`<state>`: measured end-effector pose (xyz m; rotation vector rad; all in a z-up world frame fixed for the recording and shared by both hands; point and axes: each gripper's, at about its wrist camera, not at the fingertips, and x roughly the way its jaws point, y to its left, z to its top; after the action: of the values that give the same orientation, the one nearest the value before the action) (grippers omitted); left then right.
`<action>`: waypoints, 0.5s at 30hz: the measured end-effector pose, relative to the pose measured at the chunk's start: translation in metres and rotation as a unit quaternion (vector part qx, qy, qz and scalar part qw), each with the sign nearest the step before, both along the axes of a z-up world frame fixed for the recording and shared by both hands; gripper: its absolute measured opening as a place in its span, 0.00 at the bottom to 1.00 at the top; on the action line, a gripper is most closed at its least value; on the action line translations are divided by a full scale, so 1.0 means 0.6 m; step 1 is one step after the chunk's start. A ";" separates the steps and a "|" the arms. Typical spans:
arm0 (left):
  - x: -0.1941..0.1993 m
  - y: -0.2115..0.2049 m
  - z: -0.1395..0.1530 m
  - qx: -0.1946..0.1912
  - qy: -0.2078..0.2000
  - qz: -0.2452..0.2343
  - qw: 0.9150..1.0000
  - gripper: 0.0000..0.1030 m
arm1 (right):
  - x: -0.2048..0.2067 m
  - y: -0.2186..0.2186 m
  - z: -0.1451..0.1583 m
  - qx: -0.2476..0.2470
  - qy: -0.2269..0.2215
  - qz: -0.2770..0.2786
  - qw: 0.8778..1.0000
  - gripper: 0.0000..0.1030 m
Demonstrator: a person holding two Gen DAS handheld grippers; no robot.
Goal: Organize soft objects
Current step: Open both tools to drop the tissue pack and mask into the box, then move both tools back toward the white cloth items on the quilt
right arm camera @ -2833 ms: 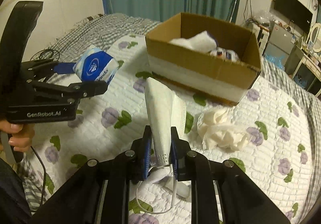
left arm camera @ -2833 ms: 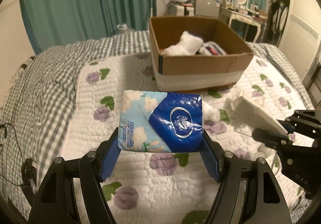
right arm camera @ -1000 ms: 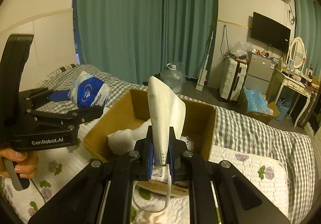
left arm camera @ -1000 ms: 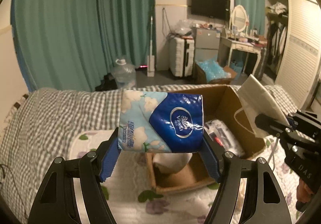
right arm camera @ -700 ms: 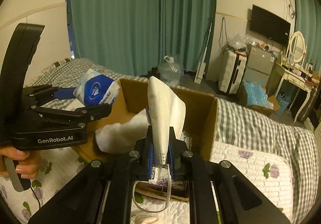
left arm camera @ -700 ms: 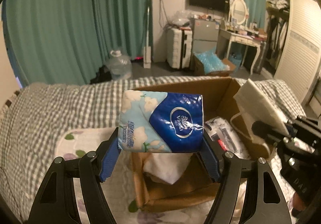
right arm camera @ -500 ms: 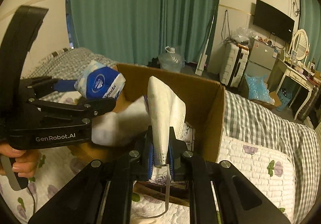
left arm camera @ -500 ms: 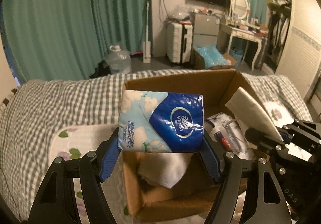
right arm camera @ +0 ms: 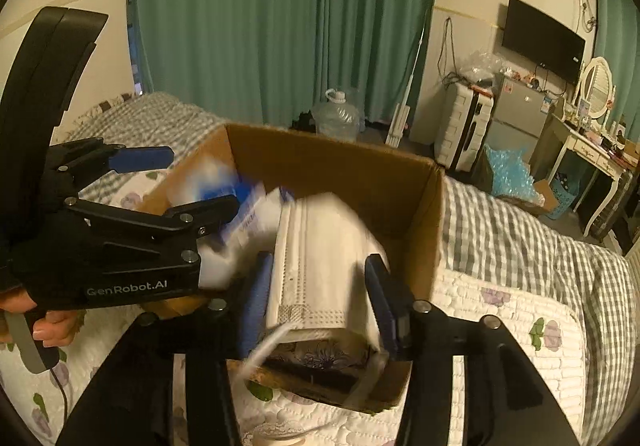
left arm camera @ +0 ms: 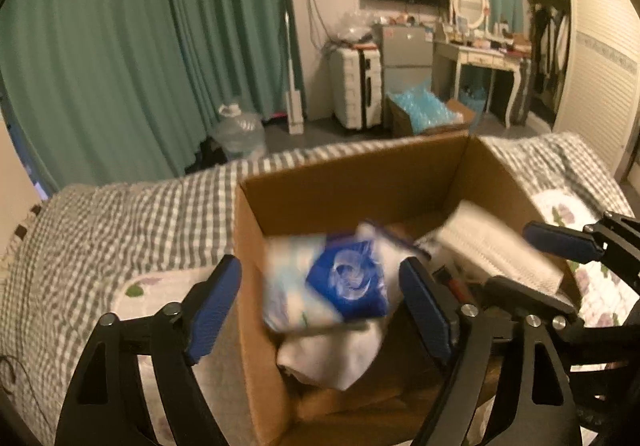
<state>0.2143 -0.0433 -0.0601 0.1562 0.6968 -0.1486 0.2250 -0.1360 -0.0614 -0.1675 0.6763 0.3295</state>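
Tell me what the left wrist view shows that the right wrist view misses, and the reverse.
Left wrist only: the open left gripper head-on, with the blurred tissue pack loose between its fingers.

Right wrist only: the hand gripping the left handle, and the face mask between the open right gripper fingers.

Both: the cardboard box on the bed.

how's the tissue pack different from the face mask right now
The tissue pack is a plump blue-and-white printed packet; the face mask is a flat, pleated plain white sheet. The pack lies between the open left tongs, the mask between the open right tongs. Both are motion-blurred, over the cardboard box.
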 end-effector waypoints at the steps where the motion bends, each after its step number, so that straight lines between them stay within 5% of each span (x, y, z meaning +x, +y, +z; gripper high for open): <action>1: -0.002 0.000 0.007 0.001 -0.006 0.001 1.000 0.82 | -0.003 -0.001 0.005 0.000 -0.004 -0.001 1.000 0.47; 15: -0.048 0.043 0.095 -0.038 -0.050 0.038 0.997 0.82 | -0.076 -0.019 0.108 0.024 -0.066 -0.008 0.998 0.61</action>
<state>0.1855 -0.0175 -0.0033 0.0630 0.5950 -0.0930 0.1795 -0.1474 0.0032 -0.1357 0.5391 0.3166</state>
